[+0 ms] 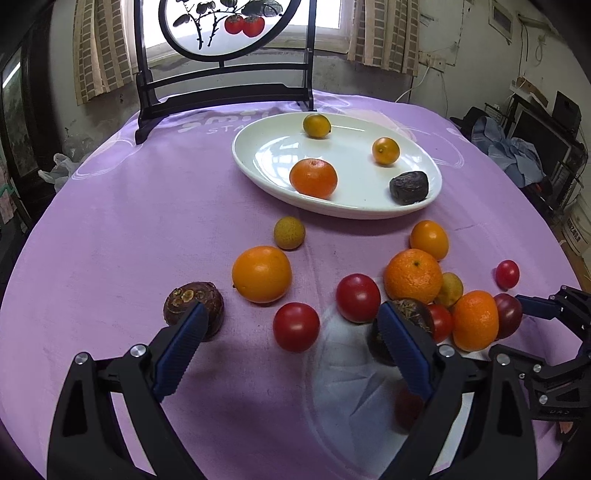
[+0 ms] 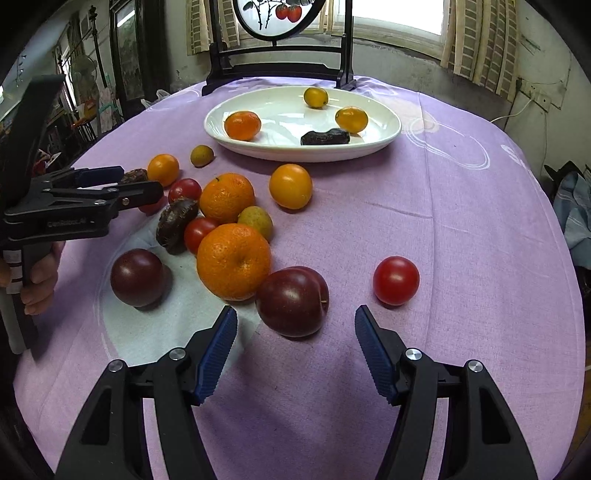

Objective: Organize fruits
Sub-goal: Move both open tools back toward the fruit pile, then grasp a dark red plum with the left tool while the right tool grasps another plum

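A white oval plate (image 1: 258, 155) (image 2: 384, 138) holds a tangerine (image 1: 313, 178), two small yellow citrus and a dark dried fruit (image 1: 409, 187). Loose fruit lies on the purple cloth: oranges, red tomatoes, dark plums and brown water chestnuts. My left gripper (image 1: 291, 321) is open, with a red tomato (image 1: 296, 326) between its fingers and a water chestnut (image 1: 193, 305) by the left finger. It also shows in the right wrist view (image 2: 140, 184). My right gripper (image 2: 295, 321) is open just short of a dark plum (image 2: 292, 301); its fingers (image 1: 535, 306) show at the left wrist view's right edge.
A dark wooden stand with a round painted screen (image 1: 225, 29) rises behind the plate at the table's far edge. A red tomato (image 2: 396, 280) lies alone right of the plum. A white patch of cloth (image 2: 147, 325) lies under the fruit pile. Clutter surrounds the table.
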`<state>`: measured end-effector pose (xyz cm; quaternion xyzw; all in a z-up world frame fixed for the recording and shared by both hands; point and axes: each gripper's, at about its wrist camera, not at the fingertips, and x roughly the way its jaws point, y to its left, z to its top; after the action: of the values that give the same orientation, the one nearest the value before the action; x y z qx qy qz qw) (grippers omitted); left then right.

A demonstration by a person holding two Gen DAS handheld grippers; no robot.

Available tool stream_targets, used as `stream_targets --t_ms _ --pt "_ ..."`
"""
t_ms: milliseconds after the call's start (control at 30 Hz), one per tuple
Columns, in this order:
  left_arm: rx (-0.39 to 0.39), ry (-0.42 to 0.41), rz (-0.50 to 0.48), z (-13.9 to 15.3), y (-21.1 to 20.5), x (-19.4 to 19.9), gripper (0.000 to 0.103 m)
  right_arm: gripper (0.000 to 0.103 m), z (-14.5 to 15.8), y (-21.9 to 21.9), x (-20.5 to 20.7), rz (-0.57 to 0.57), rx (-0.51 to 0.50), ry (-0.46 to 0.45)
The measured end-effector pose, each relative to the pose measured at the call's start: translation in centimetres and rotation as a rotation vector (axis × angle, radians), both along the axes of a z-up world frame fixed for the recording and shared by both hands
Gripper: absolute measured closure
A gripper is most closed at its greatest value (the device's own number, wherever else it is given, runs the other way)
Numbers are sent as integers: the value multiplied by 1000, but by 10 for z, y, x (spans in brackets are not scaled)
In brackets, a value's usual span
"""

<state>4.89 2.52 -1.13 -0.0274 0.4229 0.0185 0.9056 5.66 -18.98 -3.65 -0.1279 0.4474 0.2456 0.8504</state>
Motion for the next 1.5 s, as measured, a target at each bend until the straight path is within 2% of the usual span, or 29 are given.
stream_targets --t_ms 133,200,267,367,400,433,467,967,1067,1133,1267,1367,1400,1500 --pt "-11 9 -16 4 -6 -6 9 36 -7 1 7 -25 -16 4" --pt "-48 26 -51 5 -13 -11 8 36 -8 1 8 -39 -10 -8" --pt "-45 36 -94 3 -24 -16 8 36 -9 1 9 -43 -8 -18" --pt "-8 50 -137 -1 -37 -20 8 44 -9 2 9 -44 4 -30" --pt "-13 51 -148 -2 -39 -21 8 50 -8 3 9 -43 9 -36" --pt "-20 55 -158 -2 -40 -22 8 61 -8 5 8 -33 15 -38" --pt "-24 60 -168 -3 -42 -24 8 63 -7 6 6 -21 21 -37" --pt "-61 101 -290 -7 -61 -39 8 63 -7 5 5 -30 18 -31" --pt "-8 118 -299 -16 -71 -41 8 63 -7 6 5 -29 16 -32" --pt "6 123 -311 -20 -74 -42 23 62 -7 6 5 -28 14 -34" --pt "-11 124 -291 -24 -70 -39 31 62 -7 6 4 -27 9 -38" --pt "5 95 -290 -24 -69 -39 50 62 -7 6 4 -28 10 -37" --pt "-7 89 -315 -22 -71 -40 63 63 -6 6 4 -30 11 -36" --pt "47 73 -332 -22 -78 -42 63 63 -5 5 3 -32 15 -36"
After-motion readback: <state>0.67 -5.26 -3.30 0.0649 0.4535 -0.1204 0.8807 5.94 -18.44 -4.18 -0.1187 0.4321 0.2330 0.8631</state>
